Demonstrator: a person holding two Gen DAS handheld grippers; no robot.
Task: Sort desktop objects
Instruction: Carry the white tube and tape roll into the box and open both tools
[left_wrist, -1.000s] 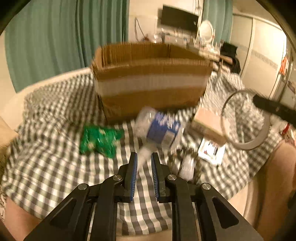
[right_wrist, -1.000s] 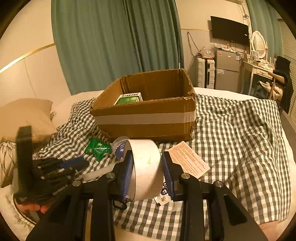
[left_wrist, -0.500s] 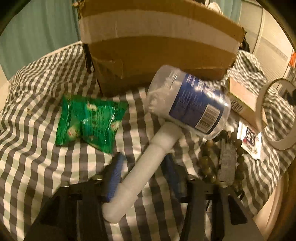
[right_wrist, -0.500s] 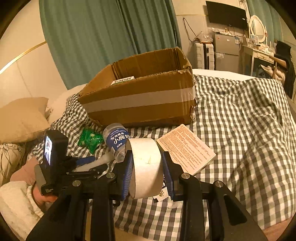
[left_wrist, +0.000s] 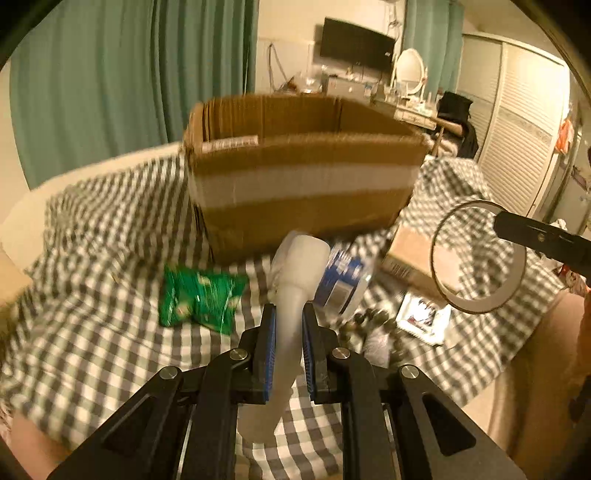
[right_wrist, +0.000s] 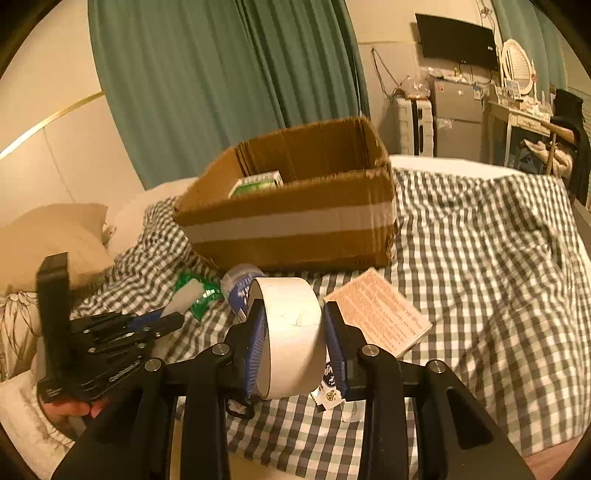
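The left gripper (left_wrist: 287, 325) clamps a white tube (left_wrist: 286, 332); the right gripper (right_wrist: 293, 321) grips a tape roll (right_wrist: 291, 332); the cardboard box (right_wrist: 295, 225) sits at 12 o'clock, near 1 green packet (left_wrist: 199, 299).

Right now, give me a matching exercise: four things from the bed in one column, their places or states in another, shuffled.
Things:
1. white tape roll
2. white plastic tube
3. green snack packet
4. small green box

Places:
A. inside the brown cardboard box
B. clamped in the left gripper
C. lying loose on the checked cloth
D. clamped in the right gripper

Pairs: 1-D, 2-B, 3-C, 4-A
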